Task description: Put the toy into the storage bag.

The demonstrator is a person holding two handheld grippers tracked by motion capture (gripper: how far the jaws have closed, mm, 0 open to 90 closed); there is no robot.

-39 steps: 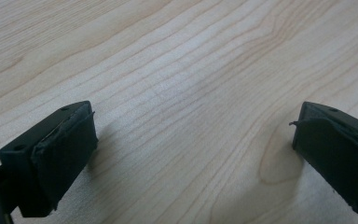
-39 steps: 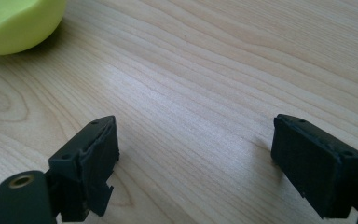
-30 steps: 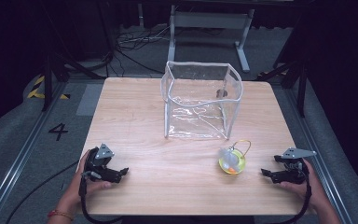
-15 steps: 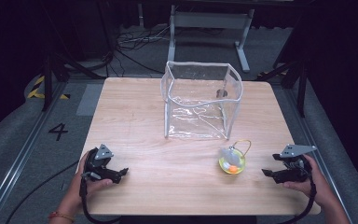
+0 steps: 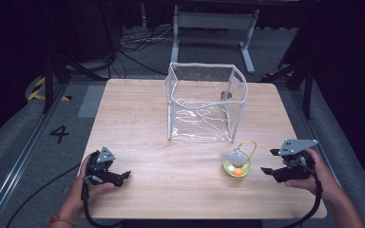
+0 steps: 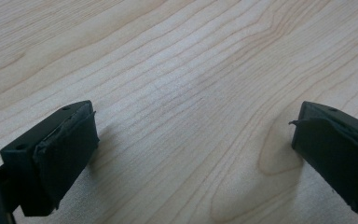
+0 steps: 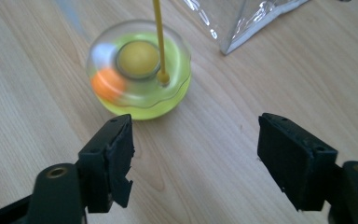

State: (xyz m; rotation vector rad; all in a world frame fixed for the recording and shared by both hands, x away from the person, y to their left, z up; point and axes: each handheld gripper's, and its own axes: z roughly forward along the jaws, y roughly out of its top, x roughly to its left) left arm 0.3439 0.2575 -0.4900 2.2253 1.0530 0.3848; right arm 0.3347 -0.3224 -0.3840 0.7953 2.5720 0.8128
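The left hand-held gripper [image 5: 105, 171] was black, with a small grey three-cornered plate on top and a black cable trailing from its rear. The hand behind it wore an orange-red band at the wrist; no sleeves showed on either forearm. The right hand-held gripper [image 5: 287, 164] was likewise black, topped by a larger grey plate marked with small dark dots, a black cable looping from behind it. Seen close, its jaws carried rough-edged black pads, with a brass-coloured screw hole at each base.
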